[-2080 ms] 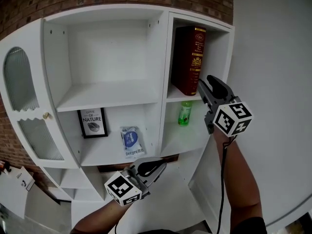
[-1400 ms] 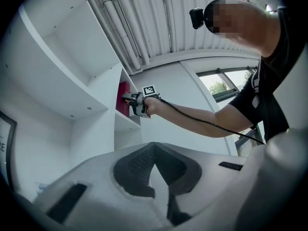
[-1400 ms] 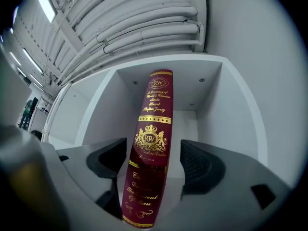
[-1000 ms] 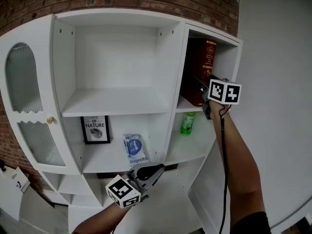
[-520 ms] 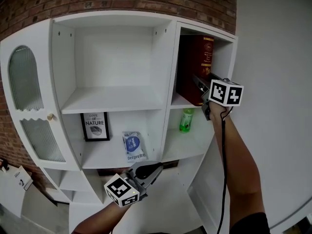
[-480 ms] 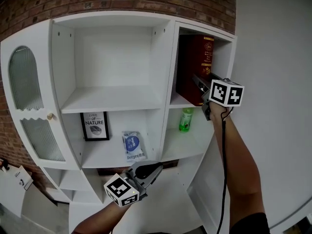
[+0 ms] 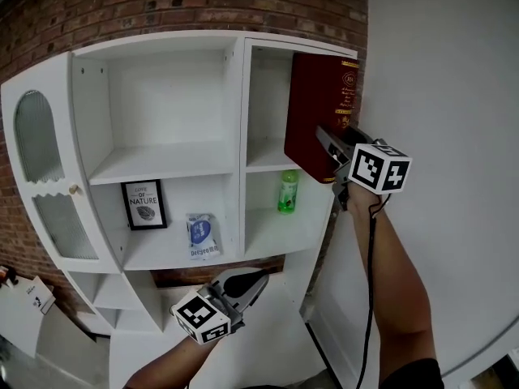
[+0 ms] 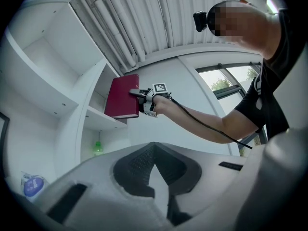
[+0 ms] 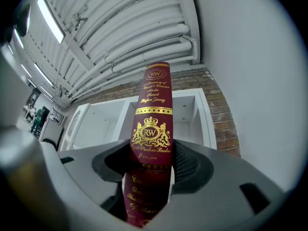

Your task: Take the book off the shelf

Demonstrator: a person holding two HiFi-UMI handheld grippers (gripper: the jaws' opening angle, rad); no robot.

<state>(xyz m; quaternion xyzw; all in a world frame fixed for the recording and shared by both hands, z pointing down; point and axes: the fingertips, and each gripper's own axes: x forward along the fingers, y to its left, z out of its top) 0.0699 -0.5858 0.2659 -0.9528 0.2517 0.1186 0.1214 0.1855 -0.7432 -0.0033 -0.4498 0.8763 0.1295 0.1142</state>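
A thick dark red book (image 7: 320,112) with gold print stands upright, drawn forward out of the top right compartment of the white shelf unit (image 7: 162,160). My right gripper (image 7: 328,140) is shut on the lower part of its spine; its jaws have just been closing with the book between them. In the right gripper view the spine (image 9: 151,124) fills the gap between the pads (image 9: 185,165). The left gripper view shows the book (image 8: 122,97) held out at the shelf's edge. My left gripper (image 7: 258,278) hangs low in front of the shelf, shut and empty.
A green bottle (image 7: 287,191) stands in the compartment under the book's place. A framed picture (image 7: 144,204) and a blue pouch (image 7: 200,234) sit on the middle left shelf. A white wall (image 7: 438,71) runs along the right; brick (image 7: 203,6) is above.
The book has come forward out of its compartment in my right gripper, now covering the compartment's right side. My left gripper stays low, shifted only slightly.
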